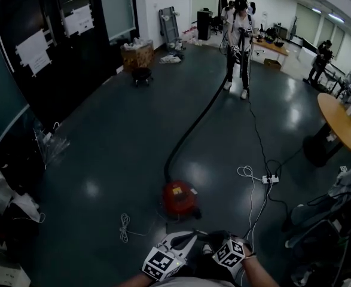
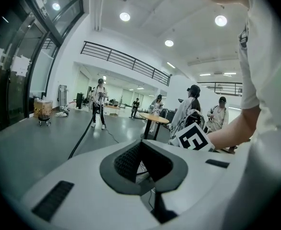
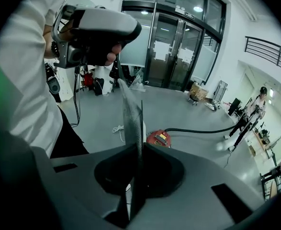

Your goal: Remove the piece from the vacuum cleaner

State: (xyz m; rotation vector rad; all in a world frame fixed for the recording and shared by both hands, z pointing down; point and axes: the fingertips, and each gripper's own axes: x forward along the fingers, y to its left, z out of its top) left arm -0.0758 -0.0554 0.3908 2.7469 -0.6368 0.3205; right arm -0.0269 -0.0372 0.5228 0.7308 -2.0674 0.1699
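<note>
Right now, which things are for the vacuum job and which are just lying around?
For the job: round red vacuum cleaner; long black hose.
Just lying about: round wooden table; brown wheeled bin.

red vacuum cleaner [image 1: 179, 199], black hose [image 1: 193, 121] attached

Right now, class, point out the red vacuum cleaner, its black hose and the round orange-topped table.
red vacuum cleaner [image 1: 180, 196]: head view, top of its red body.
black hose [image 1: 195, 119]: head view, midway along its run across the floor.
round table [image 1: 340, 121]: head view, bare orange top.
</note>
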